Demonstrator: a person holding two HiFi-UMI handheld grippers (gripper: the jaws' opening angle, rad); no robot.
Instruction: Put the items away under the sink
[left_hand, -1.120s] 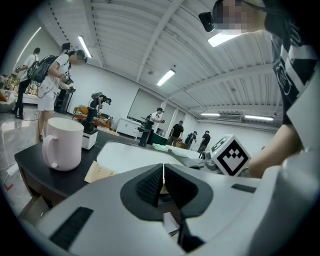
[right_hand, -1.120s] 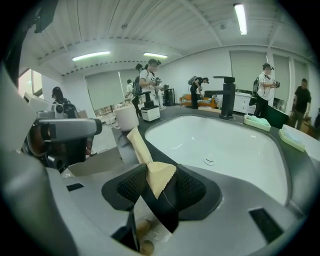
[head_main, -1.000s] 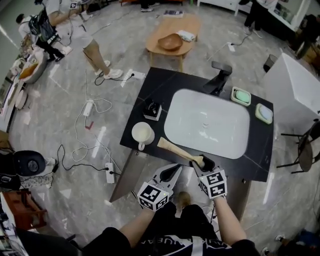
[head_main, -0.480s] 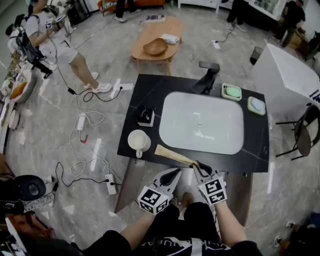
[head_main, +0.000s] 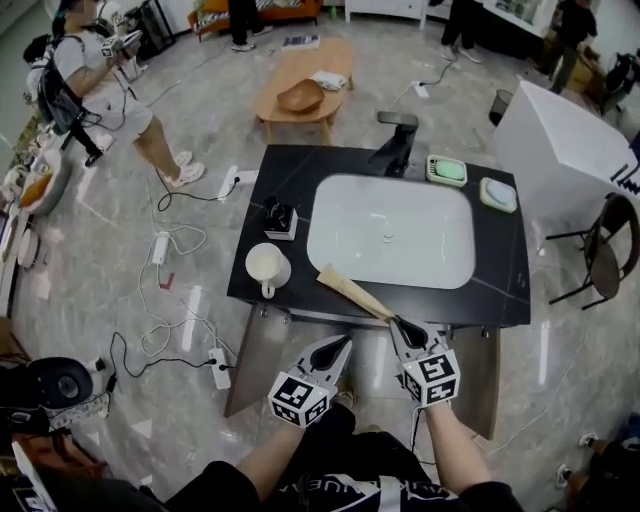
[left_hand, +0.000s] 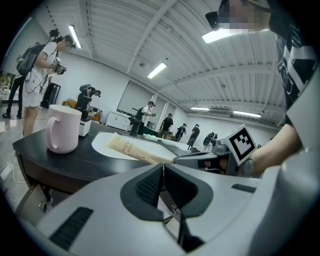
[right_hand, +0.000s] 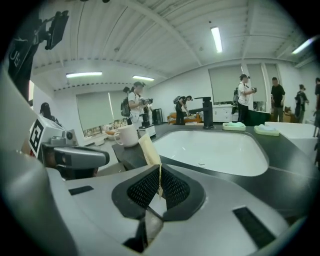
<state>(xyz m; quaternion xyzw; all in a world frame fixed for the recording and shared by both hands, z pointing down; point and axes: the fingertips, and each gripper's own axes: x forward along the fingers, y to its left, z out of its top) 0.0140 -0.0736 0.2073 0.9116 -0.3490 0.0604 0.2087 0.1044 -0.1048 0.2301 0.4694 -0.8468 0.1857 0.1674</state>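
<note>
A long beige tube (head_main: 355, 293) slants over the black counter's front edge, between the white mug (head_main: 265, 266) and the sink basin (head_main: 390, 230). My right gripper (head_main: 405, 328) is shut on the tube's flat near end; its jaws have just been closing with that end between them. In the right gripper view the tube (right_hand: 148, 149) sticks up from the pressed pads (right_hand: 172, 187). My left gripper (head_main: 340, 347) hangs shut and empty just left of it, in front of the counter. The left gripper view shows the tube (left_hand: 132, 148) and mug (left_hand: 62, 128) ahead.
On the counter (head_main: 500, 270) stand a black faucet (head_main: 395, 143), two green soap dishes (head_main: 447, 170) and a small black-and-white item (head_main: 279, 217). A cabinet door (head_main: 258, 355) stands open below the front edge. Cables (head_main: 175, 250) lie on the floor at left. Beyond are a wooden table (head_main: 300, 90) and a person (head_main: 110, 70).
My right gripper has shut on the tube's end and drawn back toward me, pulling that end past the counter's front edge. My left gripper has shifted slightly.
</note>
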